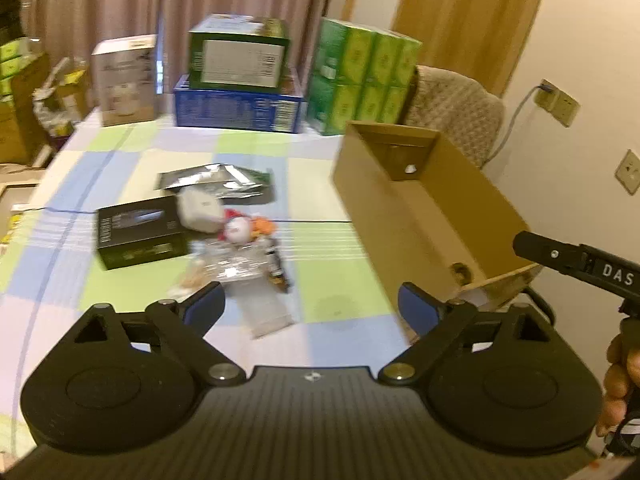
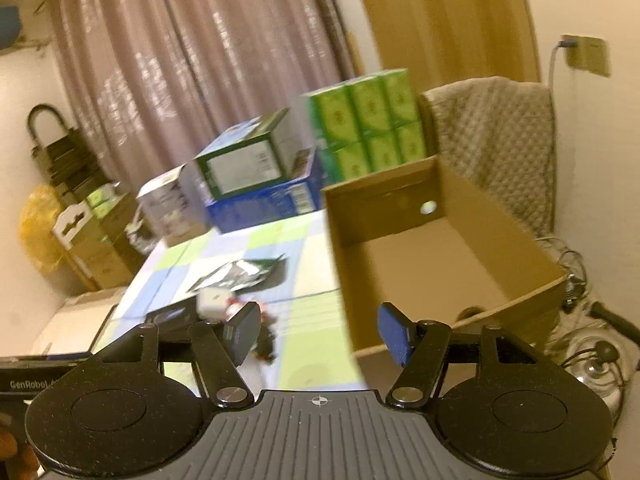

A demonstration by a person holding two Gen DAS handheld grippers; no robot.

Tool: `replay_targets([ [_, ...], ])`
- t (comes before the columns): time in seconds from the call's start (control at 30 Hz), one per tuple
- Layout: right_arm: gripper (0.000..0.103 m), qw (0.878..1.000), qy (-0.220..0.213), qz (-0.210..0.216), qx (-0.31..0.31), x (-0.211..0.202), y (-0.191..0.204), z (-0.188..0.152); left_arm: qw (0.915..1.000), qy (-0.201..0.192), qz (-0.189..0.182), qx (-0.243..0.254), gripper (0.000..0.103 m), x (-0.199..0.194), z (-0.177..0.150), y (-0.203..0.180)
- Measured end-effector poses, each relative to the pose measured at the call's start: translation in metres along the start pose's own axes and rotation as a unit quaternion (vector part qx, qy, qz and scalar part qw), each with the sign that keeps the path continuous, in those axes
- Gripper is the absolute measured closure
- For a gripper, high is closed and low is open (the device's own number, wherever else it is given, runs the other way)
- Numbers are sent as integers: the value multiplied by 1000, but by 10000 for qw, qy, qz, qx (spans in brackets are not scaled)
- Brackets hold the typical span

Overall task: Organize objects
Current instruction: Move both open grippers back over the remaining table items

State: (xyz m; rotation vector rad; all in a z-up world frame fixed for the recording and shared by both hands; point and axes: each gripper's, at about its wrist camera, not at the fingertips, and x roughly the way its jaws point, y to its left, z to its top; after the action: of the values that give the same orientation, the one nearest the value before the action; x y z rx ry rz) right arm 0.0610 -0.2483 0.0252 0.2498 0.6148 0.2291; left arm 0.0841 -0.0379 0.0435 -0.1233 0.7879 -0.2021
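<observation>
A pile of loose objects lies mid-table: a black box (image 1: 140, 230), a white case (image 1: 198, 210), a small toy figure (image 1: 240, 230), silver foil packets (image 1: 216, 180) and a clear packet (image 1: 236, 268). An open, empty cardboard box (image 1: 424, 208) stands to their right. My left gripper (image 1: 312, 306) is open and empty, held above the table short of the pile. My right gripper (image 2: 320, 332) is open and empty, near the cardboard box (image 2: 440, 256); the pile (image 2: 224, 300) lies to its left. The right gripper's body also shows in the left wrist view (image 1: 576, 264).
A checked cloth covers the table (image 1: 120, 152). Stacked boxes line its far edge: a silver one (image 1: 124, 80), green on blue (image 1: 240, 76), green cartons (image 1: 364, 76). A cloth-covered chair (image 1: 456, 116) stands behind the cardboard box. Wall sockets (image 1: 558, 102) are on the right.
</observation>
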Motion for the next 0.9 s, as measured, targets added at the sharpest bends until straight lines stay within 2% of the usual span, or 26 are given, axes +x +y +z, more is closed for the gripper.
replay_targets([
  [0.13, 41, 9997, 167, 132, -103, 7, 19, -14, 9995, -56, 308, -75, 1, -15, -11, 27],
  [0.4, 40, 9979, 488, 231, -344, 21, 38, -37, 9974, -23, 679, -261, 1, -27, -26, 66],
  [0.9, 40, 9954, 749, 278, -523, 40, 52, -51, 9972, 49, 715, -207, 1, -18, -32, 85],
])
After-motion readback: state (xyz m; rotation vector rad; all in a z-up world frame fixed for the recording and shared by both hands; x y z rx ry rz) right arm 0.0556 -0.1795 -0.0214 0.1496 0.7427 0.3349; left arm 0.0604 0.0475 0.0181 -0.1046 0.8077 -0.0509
